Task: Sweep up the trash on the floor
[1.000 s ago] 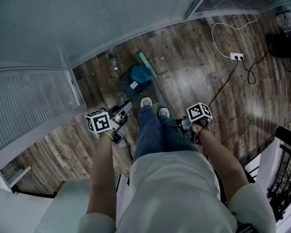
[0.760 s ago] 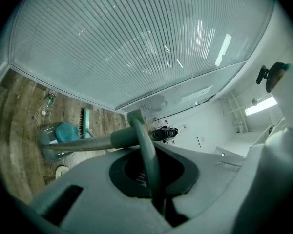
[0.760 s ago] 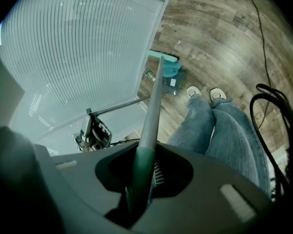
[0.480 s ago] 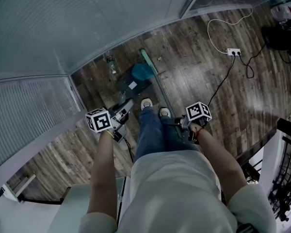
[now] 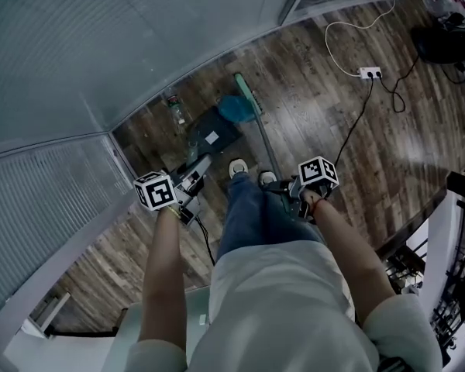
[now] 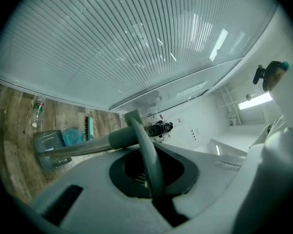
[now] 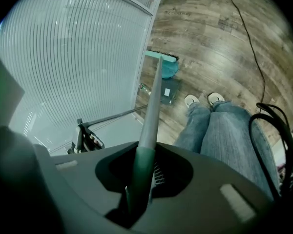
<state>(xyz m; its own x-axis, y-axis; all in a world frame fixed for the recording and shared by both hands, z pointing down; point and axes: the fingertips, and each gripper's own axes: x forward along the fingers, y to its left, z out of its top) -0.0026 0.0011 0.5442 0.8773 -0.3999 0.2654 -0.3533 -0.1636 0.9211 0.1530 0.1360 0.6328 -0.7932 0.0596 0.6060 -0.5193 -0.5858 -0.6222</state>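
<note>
While both handles are gripped, little room is left beside the left gripper [image 5: 192,180], where the ribbed wall [image 5: 101,53] runs close. Open plank floor [image 5: 310,107] lies off the outer side of the right gripper [image 5: 291,192] (a cable [image 5: 358,126] crosses it). The left jaws are clamped on the dustpan handle [image 6: 88,147], the right on the broom handle [image 7: 151,106]. Ahead of both, teal trash [image 5: 234,108] is seen between dustpan [image 5: 211,136] and broom head [image 5: 246,93]. A bottle [image 5: 173,107] lies farther off, near the wall's foot.
</note>
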